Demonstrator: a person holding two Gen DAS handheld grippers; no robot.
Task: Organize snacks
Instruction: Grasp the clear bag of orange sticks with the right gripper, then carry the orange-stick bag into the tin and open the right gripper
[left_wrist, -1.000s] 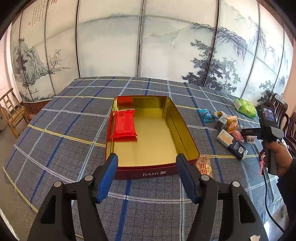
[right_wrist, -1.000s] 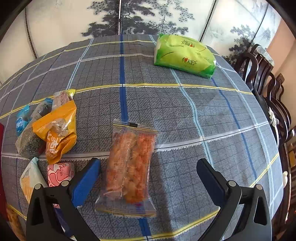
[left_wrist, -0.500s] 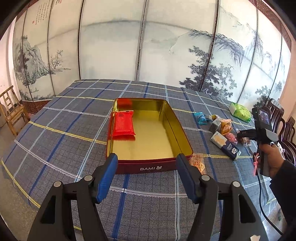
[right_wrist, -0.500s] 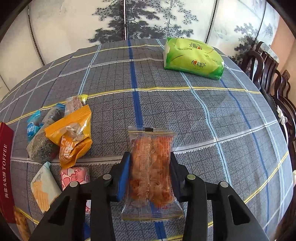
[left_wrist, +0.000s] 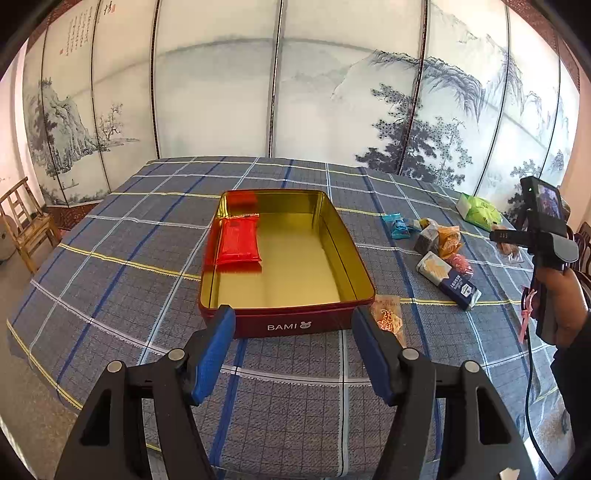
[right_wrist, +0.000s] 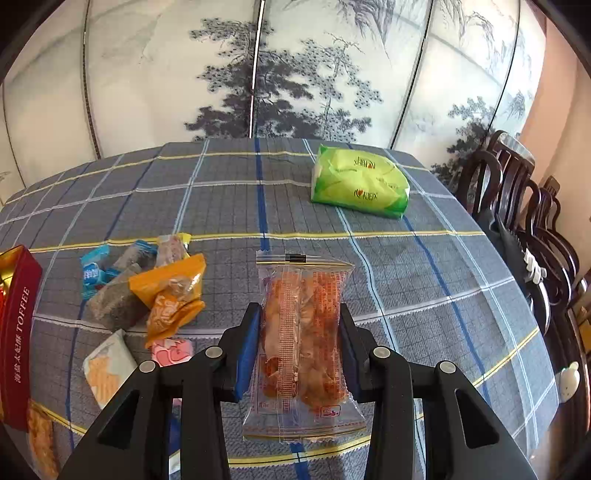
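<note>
A red tin with a gold inside (left_wrist: 306, 325) stands in the middle of the checked tablecloth and holds a red snack packet (left_wrist: 238, 242) at its far left. My left gripper (left_wrist: 293, 349) is open and empty, just in front of the tin. My right gripper (right_wrist: 299, 338) is shut on a clear packet of orange snacks (right_wrist: 303, 332) and holds it above the cloth. It shows in the left wrist view (left_wrist: 508, 245) at the far right. A pile of loose snack packets (right_wrist: 147, 295) lies to the left of the right gripper, also in the left wrist view (left_wrist: 439, 254).
A green packet (right_wrist: 360, 184) lies at the far side of the table. An orange packet (left_wrist: 388, 314) lies by the tin's near right corner. The tin's red side (right_wrist: 16, 332) is at the left. Dark wooden chairs (right_wrist: 517, 206) stand along the table's right edge. A wooden chair (left_wrist: 26, 225) stands at the left.
My right gripper has closed on the clear orange snack packet and lifted it off the cloth. My left gripper has stayed open and drawn back a little from the tin.
</note>
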